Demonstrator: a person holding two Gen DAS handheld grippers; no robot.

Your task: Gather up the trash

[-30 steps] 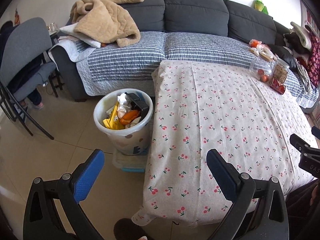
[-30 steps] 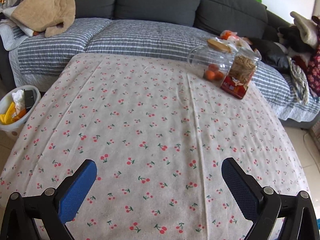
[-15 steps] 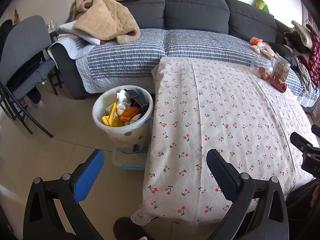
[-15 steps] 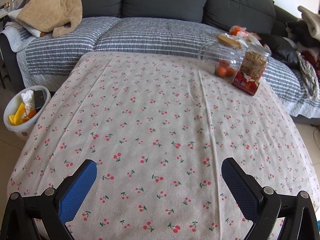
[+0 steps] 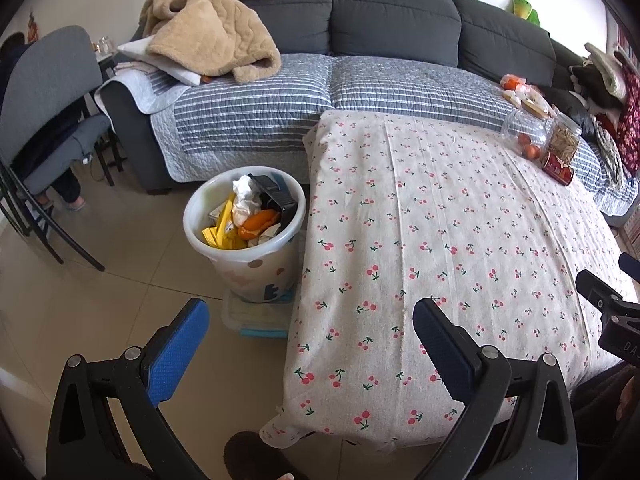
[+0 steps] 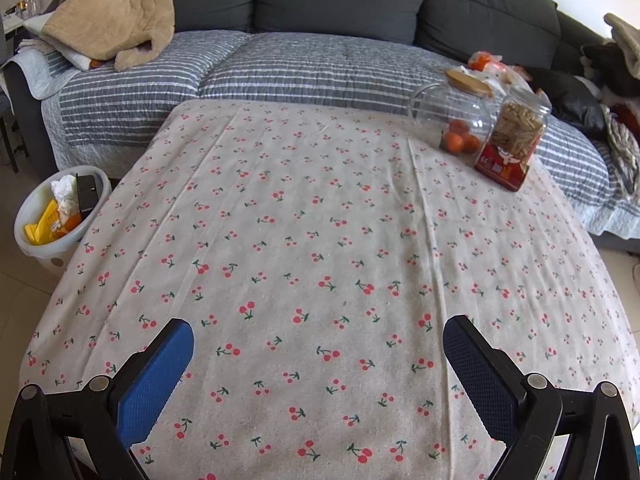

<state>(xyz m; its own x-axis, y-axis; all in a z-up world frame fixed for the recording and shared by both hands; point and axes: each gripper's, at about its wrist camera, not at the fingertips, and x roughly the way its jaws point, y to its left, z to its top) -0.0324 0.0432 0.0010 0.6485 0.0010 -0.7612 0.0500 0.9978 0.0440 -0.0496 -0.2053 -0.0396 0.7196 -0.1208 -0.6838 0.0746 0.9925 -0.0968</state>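
Note:
A white trash bin (image 5: 256,268) stands on the floor at the table's left side, filled with yellow wrappers, crumpled tissue, orange peel and a black box; the right wrist view shows the bin (image 6: 36,240) at far left. My left gripper (image 5: 310,320) is open and empty, held above the table's near left corner and the floor. My right gripper (image 6: 318,340) is open and empty over the near part of the cherry-print tablecloth (image 6: 320,240). Part of the right gripper's body (image 5: 612,312) shows at the left wrist view's right edge.
Two glass jars (image 6: 456,120) (image 6: 512,140) stand at the table's far right corner. A grey sofa (image 5: 392,20) with a striped quilt and a beige blanket (image 5: 212,40) lies behind. A grey chair (image 5: 44,92) is at left; a plastic box (image 5: 256,316) sits under the bin.
Both grippers have drawn back and risen slightly from the table, so the sofa and jars look a little farther. Both stay open and empty.

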